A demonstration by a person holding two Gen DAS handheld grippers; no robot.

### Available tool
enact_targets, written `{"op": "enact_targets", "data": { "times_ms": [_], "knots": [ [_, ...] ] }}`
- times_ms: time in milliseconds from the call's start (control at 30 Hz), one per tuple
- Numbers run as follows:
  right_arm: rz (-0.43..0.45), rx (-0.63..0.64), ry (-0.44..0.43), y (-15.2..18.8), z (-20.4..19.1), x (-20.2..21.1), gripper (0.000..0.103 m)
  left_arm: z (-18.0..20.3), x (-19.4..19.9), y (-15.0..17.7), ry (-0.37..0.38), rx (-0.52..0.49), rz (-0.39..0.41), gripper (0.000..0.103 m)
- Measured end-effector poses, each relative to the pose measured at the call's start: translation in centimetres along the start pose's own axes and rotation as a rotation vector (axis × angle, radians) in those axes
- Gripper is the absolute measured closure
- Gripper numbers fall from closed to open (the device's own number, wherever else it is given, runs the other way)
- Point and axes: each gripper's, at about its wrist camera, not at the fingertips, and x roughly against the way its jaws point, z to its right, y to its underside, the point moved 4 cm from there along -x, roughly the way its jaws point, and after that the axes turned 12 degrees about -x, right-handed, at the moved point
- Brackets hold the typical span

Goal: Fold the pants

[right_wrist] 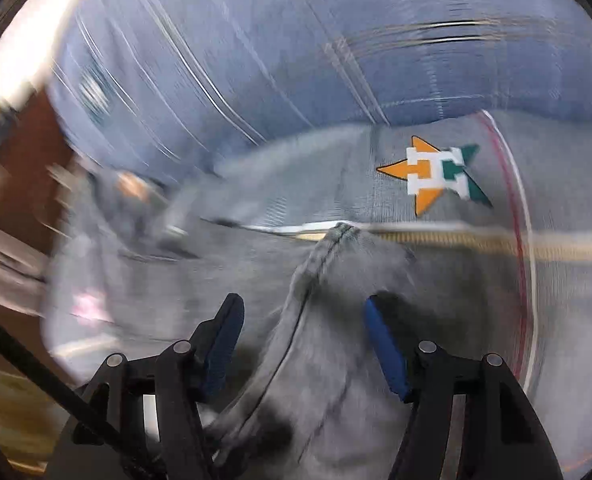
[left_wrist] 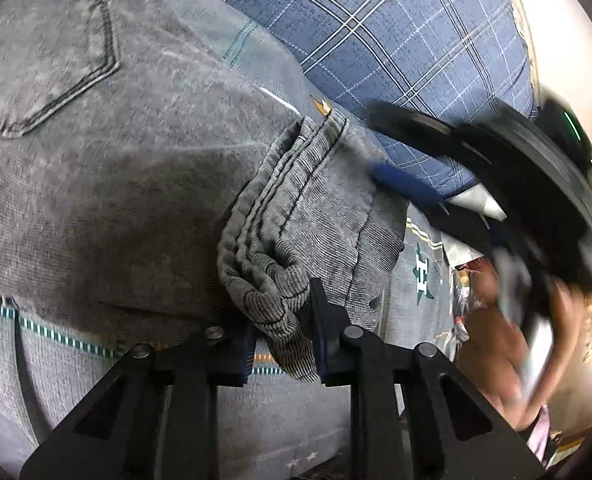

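Grey denim pants (left_wrist: 116,184) lie on a bed, back pocket at upper left in the left wrist view. My left gripper (left_wrist: 282,320) is shut on a bunched, stitched seam fold of the pants (left_wrist: 264,288). In the right wrist view, which is motion-blurred, the pants (right_wrist: 319,340) run between the fingers of my right gripper (right_wrist: 299,320). Its jaws stand wide apart around a seam ridge and do not pinch it. The right gripper also shows blurred at the right of the left wrist view (left_wrist: 407,180).
The pants rest on a grey sheet (right_wrist: 435,152) with orange, white and green star logos. A blue plaid blanket (left_wrist: 395,40) lies behind. The person's hand (left_wrist: 503,332) is at the right edge. A brown surface (right_wrist: 20,184) shows left.
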Motion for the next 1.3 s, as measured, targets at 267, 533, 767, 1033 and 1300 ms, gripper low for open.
{"op": "enact_targets", "data": {
  "times_ms": [267,533,767,1033,1300],
  "knots": [
    [-0.011,0.134,0.334,0.2,-1.7,-4.2,0.082,-1.0,0.6,0.6,0.019,0.028,-0.014,0.088],
    [0.109,0.141,0.148,-1.6,-8.2,1.3,0.085,-1.1,6.8,-0.2,0.020,0.005,0.191,0.093],
    [-0.051,0.216,-0.013,-0.2,-12.2,-6.4,0.074,-7.2,7.3,0.7,-0.147,0.172,0.174,0.092],
    [0.191,0.119,-0.180,2.1,-6.7,5.2,0.031,-8.1,8.2,0.5,-0.089,0.176,0.142,0.072],
    [0.115,-0.119,-0.184,6.8,5.6,3.4,0.050,-6.8,6.7,0.4,-0.192,0.100,0.134,0.086]
  ]
}}
